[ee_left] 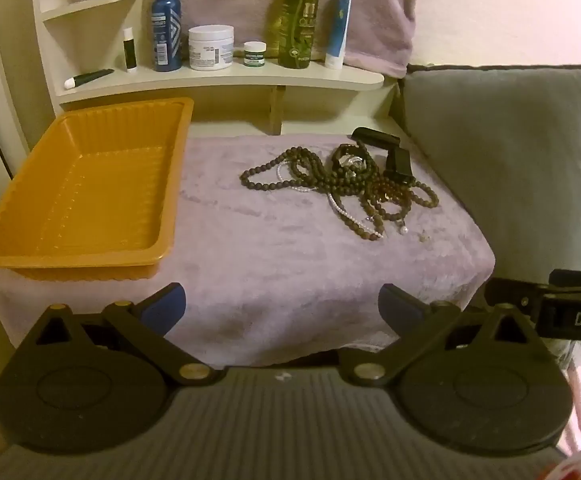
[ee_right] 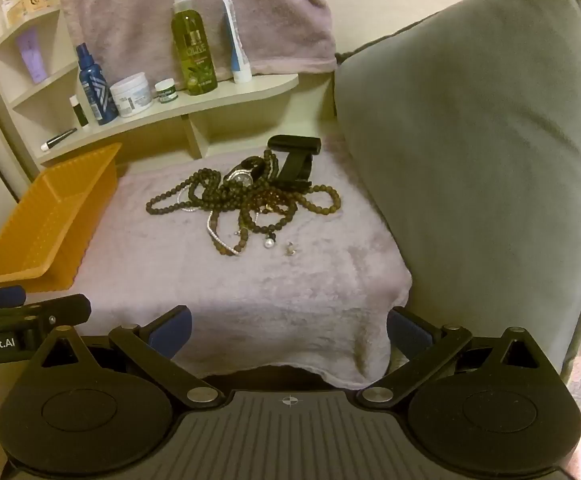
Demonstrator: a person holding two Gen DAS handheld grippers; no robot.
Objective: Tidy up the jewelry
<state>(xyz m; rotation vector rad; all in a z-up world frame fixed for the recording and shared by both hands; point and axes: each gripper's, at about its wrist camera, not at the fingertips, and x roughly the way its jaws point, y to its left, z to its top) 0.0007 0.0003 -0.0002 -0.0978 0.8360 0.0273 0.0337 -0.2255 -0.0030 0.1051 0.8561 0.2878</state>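
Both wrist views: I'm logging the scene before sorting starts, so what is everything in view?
Ribbed orange plastic tray: one, empty, left on the cloth.
Fuzzy lilac cloth: one, covering the low surface.
Tangle of dark brown bead strands: one pile, count unclear, right of centre, with a thin white bead strand through it.
Black-strapped watch: one, at the pile's back.
Loose white pearl piece: one, in front of the pile.
Cream shelf: one, behind, holding bottles, jars and tubes.
Grey cushion: one, right.
Left hand-held gripper: open, empty.
Right hand-held gripper: open, empty.
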